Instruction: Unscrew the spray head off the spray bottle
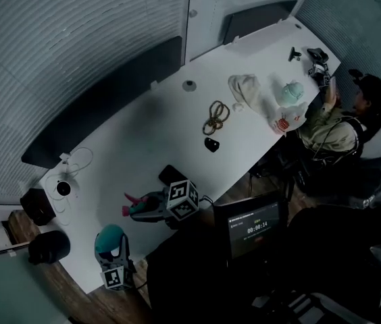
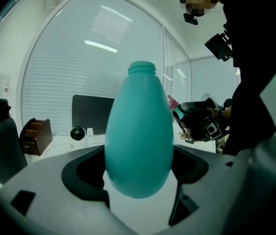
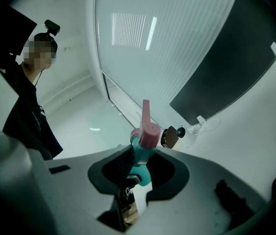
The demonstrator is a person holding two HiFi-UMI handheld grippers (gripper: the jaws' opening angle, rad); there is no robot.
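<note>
The teal spray bottle (image 2: 139,136) stands upright between the jaws of my left gripper (image 2: 138,176), which is shut on its belly. Its threaded neck is bare, with no head on it. In the head view the bottle (image 1: 109,239) and left gripper (image 1: 111,254) are at the table's near left edge. The pink and teal spray head (image 3: 145,131) is apart from the bottle, with my right gripper (image 3: 139,164) shut on it. From above, the right gripper (image 1: 143,208) holds the spray head (image 1: 129,205) up and to the right of the bottle.
On the long white table (image 1: 150,133) lie a black phone (image 1: 172,175), a small black object (image 1: 211,144), coiled rope (image 1: 215,117), a cloth (image 1: 244,86) and a white camera (image 1: 62,189). A timer screen (image 1: 257,227) stands near me. A person (image 1: 352,113) sits at the far right end.
</note>
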